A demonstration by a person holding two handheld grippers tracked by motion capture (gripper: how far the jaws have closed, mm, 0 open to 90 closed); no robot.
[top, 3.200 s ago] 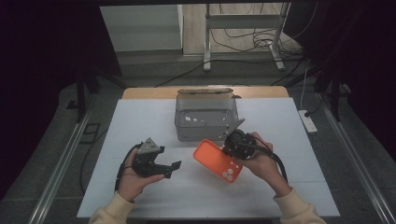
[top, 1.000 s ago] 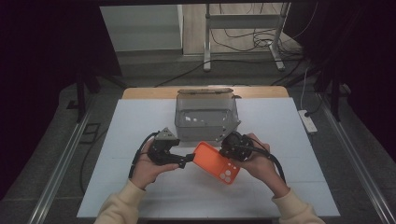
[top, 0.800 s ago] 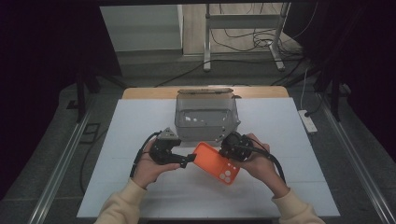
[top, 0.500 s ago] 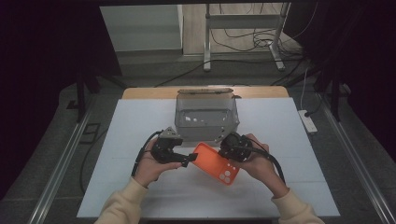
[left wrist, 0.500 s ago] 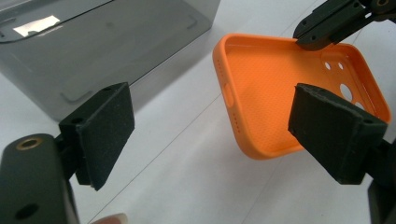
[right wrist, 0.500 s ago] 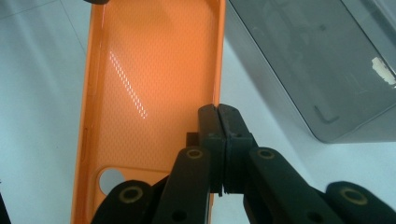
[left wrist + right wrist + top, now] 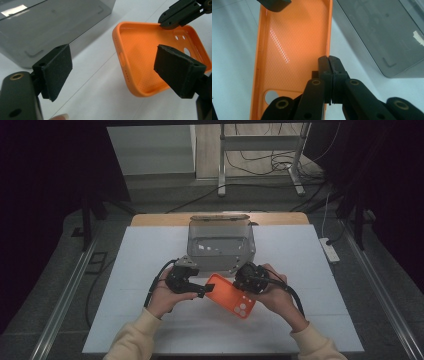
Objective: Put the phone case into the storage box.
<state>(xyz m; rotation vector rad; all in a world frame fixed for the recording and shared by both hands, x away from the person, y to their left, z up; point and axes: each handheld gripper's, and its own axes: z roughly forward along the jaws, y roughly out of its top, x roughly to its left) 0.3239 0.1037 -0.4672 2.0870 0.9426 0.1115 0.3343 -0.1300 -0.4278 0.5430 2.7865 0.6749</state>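
An orange phone case is held tilted just above the white table, its hollow side up. My right gripper is shut on one long edge of the case, its jaw tips pinching the rim near the camera cut-out. My left gripper is open at the case's other end. In the left gripper view its jaws stand wide: one pad hangs over the case's inside, the other pad is off to the side, neither pressing. The right gripper grips the far rim.
A grey translucent box with its lid open stands just behind the grippers, close to the case. White table stretches to both sides and in front. The person's hands and cream sleeves come in from the bottom.
My left gripper has moved right from the open table to the case's left end, so one jaw now reaches over it. The right gripper has kept the case nearly still.
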